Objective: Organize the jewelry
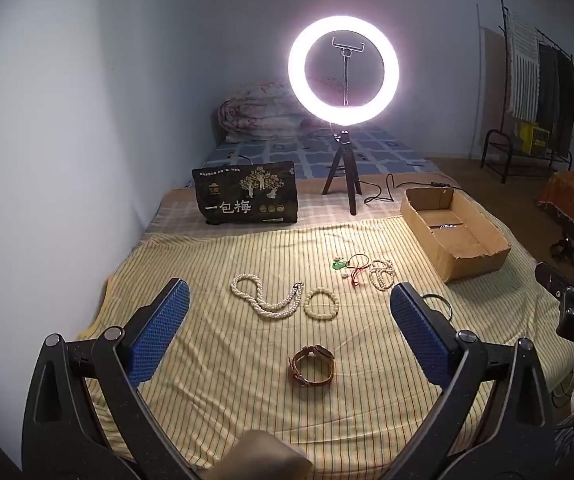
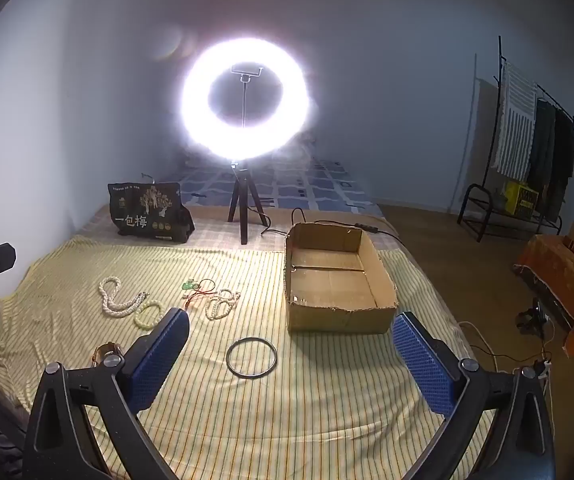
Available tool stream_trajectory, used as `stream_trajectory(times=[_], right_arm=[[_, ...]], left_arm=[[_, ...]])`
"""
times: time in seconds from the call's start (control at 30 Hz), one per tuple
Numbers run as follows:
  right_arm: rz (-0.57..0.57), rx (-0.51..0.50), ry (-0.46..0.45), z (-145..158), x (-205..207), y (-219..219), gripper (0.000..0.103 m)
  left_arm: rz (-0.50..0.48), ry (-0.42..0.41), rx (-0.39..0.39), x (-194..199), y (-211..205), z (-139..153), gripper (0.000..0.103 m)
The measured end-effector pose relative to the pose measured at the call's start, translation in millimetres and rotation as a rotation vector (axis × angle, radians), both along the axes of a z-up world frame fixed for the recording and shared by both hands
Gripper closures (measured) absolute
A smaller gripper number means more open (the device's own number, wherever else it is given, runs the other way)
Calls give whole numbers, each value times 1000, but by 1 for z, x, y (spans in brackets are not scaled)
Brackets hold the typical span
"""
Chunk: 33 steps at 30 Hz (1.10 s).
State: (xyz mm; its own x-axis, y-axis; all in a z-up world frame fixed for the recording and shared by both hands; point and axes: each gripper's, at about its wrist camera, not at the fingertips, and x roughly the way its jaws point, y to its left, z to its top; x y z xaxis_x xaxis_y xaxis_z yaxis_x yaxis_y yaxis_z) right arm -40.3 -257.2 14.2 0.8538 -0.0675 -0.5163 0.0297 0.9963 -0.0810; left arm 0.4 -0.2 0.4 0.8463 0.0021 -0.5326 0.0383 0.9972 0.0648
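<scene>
Jewelry lies scattered on the striped bedspread [image 1: 207, 380], none of it yet in the cardboard box [image 1: 475, 256] at two o'clock. In the left wrist view, the left tongs [image 1: 287, 320] stand released and empty above a brown leather watch [image 1: 311, 365]. At twelve o'clock lie a twisted pearl necklace [image 1: 265, 300] and a bead bracelet [image 1: 321, 305], with a tangle of red cord and beads [image 1: 367, 272] beyond. These strands look light, limp and slippery; pinching across a bunched section seems safest.

In the right wrist view, the right tongs [image 2: 291, 344] are likewise released, with a dark bangle [image 2: 251, 358] just ahead at eleven o'clock; it looks stiff and thin, best taken across its rim. The soft bed gives underneath. A ring light [image 2: 245, 100] glares at twelve o'clock, and a clothes rack [image 2: 527, 152] stands at two.
</scene>
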Motion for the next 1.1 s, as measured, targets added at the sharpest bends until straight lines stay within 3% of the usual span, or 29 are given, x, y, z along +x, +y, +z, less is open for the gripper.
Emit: stream_trajectory(times=[1.1], right_arm=[[10,-8,-13,1,0,0,0]], left_arm=[[45,-59,-27,-2,10,10,1]])
